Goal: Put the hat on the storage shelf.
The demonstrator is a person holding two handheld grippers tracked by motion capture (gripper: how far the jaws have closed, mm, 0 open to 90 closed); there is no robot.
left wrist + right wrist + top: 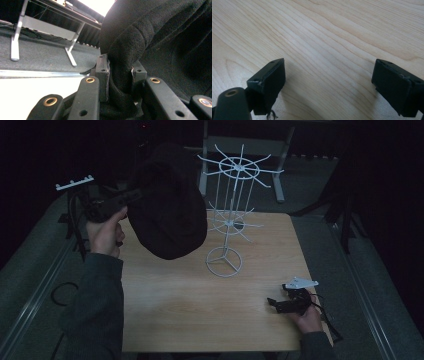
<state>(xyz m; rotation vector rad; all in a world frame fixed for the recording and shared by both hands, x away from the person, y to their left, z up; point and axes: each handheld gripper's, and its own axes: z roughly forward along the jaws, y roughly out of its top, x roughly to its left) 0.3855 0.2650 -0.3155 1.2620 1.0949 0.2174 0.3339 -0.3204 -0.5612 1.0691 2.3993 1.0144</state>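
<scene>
Nearest the camera in the high view, a grey sleeve [97, 305] rose from the near left edge, its hand carrying the left gripper [131, 196] above the table's left side. That gripper's jaws were clamped on a fold of a dark fleece hat [170, 202]; in the left gripper view the fabric [150, 37] was pinched tight between the two pads and bulged above them. The hat hung clear of the wooden table [200, 305], held aloft at the far left, just left of a white wire display stand [232, 210]. The hat's right edge overlapped the stand's left prongs in the picture; whether they touched could not be determined. The stand stood upright on its ring base near the table's middle.

The right gripper [276, 304] rested at the near right of the table, well apart from hat and stand. In the right gripper view its jaws stood wide apart over bare wood [324, 37], with nothing between them.
</scene>
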